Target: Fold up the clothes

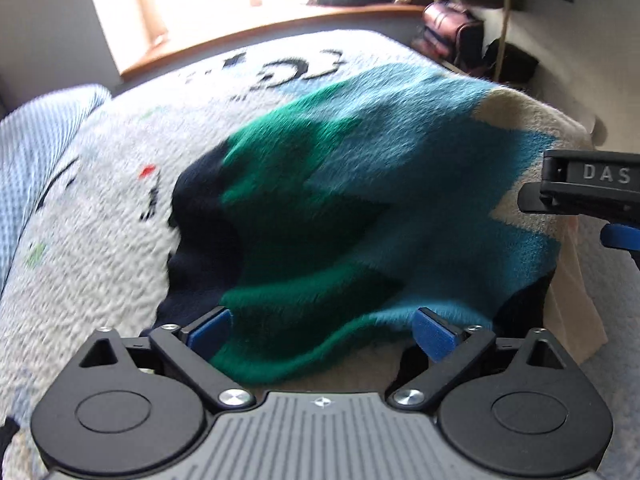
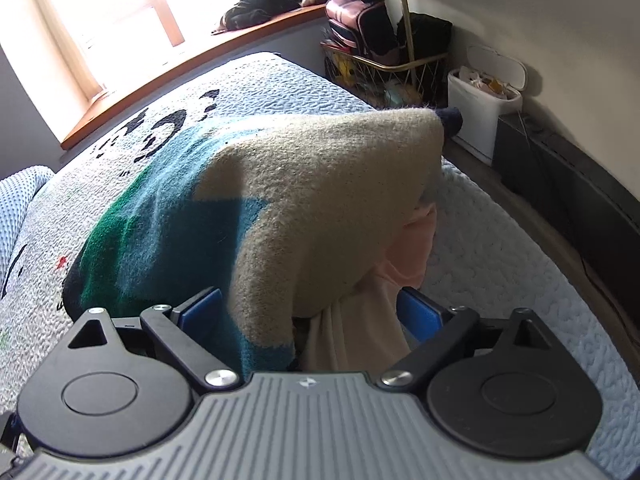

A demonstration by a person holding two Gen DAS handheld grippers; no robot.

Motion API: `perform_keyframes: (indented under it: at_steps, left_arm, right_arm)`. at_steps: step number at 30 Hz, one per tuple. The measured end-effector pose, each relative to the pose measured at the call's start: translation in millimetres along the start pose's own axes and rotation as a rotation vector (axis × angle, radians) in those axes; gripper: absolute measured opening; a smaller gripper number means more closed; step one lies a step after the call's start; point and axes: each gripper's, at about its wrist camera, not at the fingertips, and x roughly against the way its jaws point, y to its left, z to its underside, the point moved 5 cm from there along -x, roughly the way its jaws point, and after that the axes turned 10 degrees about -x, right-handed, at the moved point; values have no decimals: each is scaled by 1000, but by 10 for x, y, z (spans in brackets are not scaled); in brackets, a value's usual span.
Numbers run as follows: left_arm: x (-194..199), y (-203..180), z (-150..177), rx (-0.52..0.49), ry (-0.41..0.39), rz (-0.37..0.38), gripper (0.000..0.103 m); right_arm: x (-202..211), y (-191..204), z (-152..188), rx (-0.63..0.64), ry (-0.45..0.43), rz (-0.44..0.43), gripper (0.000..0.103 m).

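Note:
A fuzzy knit sweater in blue, green, navy and beige lies in a mound on the bed; it also shows in the right wrist view. My left gripper is open, its blue pads on either side of the sweater's green near edge. My right gripper is open, with the sweater's beige part and a pale pink garment bunched between its pads. The right gripper also shows at the right edge of the left wrist view.
The bed has a pale quilt with black cartoon prints. A light blue pillow lies at the left. A window sill runs behind the bed. A wire rack with bags and a white bin stand at the right.

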Motion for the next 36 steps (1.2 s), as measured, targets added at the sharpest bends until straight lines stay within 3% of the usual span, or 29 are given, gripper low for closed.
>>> perform_keyframes:
  at_steps: [5, 9, 12, 15, 17, 19, 20, 21, 22, 23, 25, 28, 32, 34, 36]
  left_arm:
    - [-31, -145, 119, -108, -97, 24, 76]
    - [108, -340, 270, -297, -243, 7, 87]
    - [228, -470, 329, -438, -353, 24, 88]
    - [93, -703, 381, -716, -346, -11, 84]
    - [-11, -833, 420, -862, -333, 7, 78]
    - [-111, -949, 442, -974, -307, 39, 64]
    - [-144, -995, 437, -1001, -298, 53, 59]
    - [-169, -1031, 426, -1014, -287, 66, 48]
    - [-162, -1030, 390, -978, -272, 74, 26]
    - [-156, -1030, 354, -942, -258, 82, 13]
    - [-136, -1015, 283, -861, -232, 96, 11]
    - [2, -767, 198, -623, -240, 103, 10]
    - [379, -340, 130, -337, -304, 140, 10]
    - [620, -112, 84, -240, -333, 153, 10]
    - [853, 107, 20, -168, -352, 166, 10]
  right_arm:
    - [75, -31, -6, 25, -17, -30, 96]
    - [112, -28, -5, 44, -16, -55, 96]
    - [168, -31, 26, 66, -19, -72, 96]
    - [198, -57, 75, 82, -17, -72, 96]
    - [204, -76, 96, 86, -17, -64, 96]
    - [210, -108, 110, 87, -15, -58, 96]
    - [213, -126, 115, 87, -13, -54, 96]
    - [215, -145, 118, 88, -12, -47, 96]
    - [219, -163, 118, 88, -12, -40, 96]
    - [229, -179, 112, 87, -14, -33, 96]
    - [271, -221, 116, 85, -19, -30, 96]
    - [365, -294, 132, 85, -26, -36, 96]
    - [492, -341, 179, 94, -33, -68, 96]
    - [556, -269, 231, 155, -53, -80, 96]
    - [624, -101, 347, 313, -96, -83, 96]
